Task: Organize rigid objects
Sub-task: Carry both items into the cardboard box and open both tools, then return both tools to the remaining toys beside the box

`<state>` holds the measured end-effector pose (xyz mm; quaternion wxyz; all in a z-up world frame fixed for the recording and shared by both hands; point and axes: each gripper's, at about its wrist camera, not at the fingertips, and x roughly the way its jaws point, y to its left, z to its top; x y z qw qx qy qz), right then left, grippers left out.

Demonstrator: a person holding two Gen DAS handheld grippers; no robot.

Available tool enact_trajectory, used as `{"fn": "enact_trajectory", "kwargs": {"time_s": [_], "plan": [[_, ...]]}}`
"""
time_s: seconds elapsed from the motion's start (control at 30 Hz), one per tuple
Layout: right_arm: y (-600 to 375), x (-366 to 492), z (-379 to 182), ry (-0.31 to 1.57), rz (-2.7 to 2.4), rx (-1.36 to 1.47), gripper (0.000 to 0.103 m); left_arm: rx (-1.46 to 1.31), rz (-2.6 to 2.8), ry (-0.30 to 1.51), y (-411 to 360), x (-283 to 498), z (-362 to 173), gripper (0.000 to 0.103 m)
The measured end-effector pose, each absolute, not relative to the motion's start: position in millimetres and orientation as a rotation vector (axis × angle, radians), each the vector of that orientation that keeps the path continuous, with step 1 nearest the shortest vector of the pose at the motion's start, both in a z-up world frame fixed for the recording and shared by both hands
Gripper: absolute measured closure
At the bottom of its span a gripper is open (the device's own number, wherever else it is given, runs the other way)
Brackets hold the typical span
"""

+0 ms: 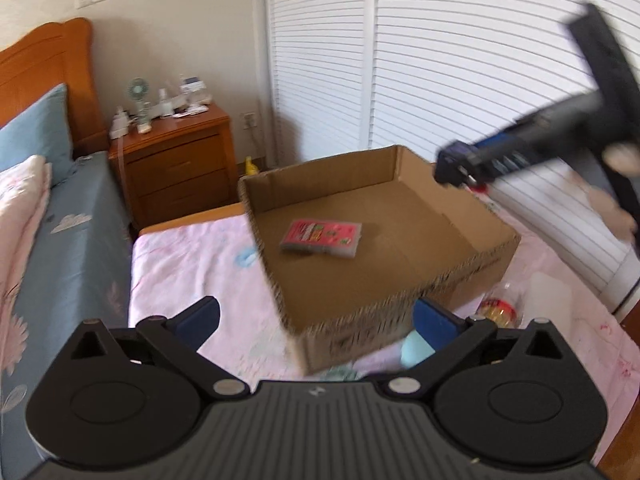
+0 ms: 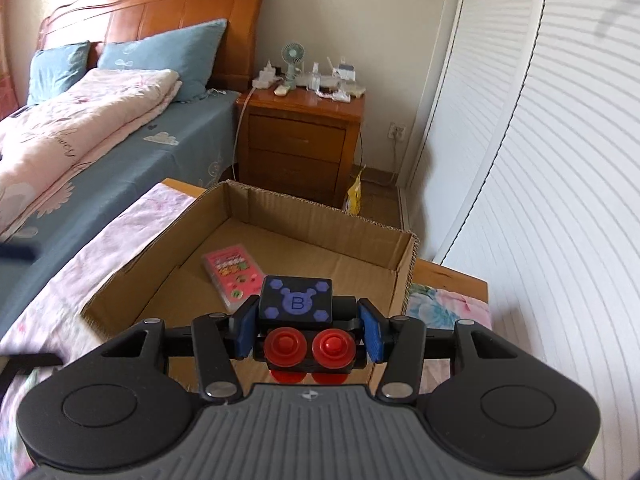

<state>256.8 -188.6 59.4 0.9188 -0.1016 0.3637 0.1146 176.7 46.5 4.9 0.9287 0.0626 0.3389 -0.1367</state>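
Two grippers were in play: your right gripper point(image 2: 307, 330) had its blue pads closed against the sides of a small black toy block point(image 2: 298, 312) with a purple "B" face and two red studs, held above the near edge of the cardboard box point(image 2: 404, 268). That block looked like hard, light plastic, stiff enough to take a firm squeeze. Its smooth flat sides seemed the right place to grip, since the round studs would likely have slipped. Inside the box, a pink card pack point(image 2: 234, 276) lay flat near the middle of the floor, thin and glossy, probably best taken by its long edges. Your left gripper point(image 1: 316, 320) stood wide open and held nothing, hovering over the pink tablecloth point(image 1: 188, 264) at the box's near corner.
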Motion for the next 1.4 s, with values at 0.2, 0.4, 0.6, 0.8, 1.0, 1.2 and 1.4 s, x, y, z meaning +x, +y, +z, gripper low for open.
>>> {"fn": "enact_trajectory", "kwargs": {"time_s": [0.2,0.4,0.6,0.8,1.0,1.2,1.4], "plan": [[-177.1,304.5,51.3,0.792,0.182,-0.195,0.046,0.140,-0.251,0.691,50.7,144.2,-1.5,0.001],[-176.9,311.7,53.4,0.753,0.104,-0.185,0.000,0.113,-0.263,0.702,51.7,130.1,-11.9,0.001],[-173.9,275.3,62.2,0.760,0.110,-0.189,0.000,0.100,-0.250,0.714,51.3,127.2,-17.0,0.001],[-173.4,227.9,62.4,0.774,0.113,-0.166,0.000,0.088,-0.215,0.727,52.6,120.8,-21.3,0.001],[-177.7,178.9,50.2,0.773,0.112,-0.134,0.000,0.106,-0.197,0.727,53.1,109.5,-26.7,0.001],[-180.9,135.9,27.5,0.766,0.112,-0.105,0.000,0.099,-0.214,0.761,55.9,102.7,-38.9,0.001],[-178.0,103.1,3.5,0.790,0.154,-0.105,0.000,0.063,-0.238,0.814,56.7,106.7,-55.2,0.001]]}}
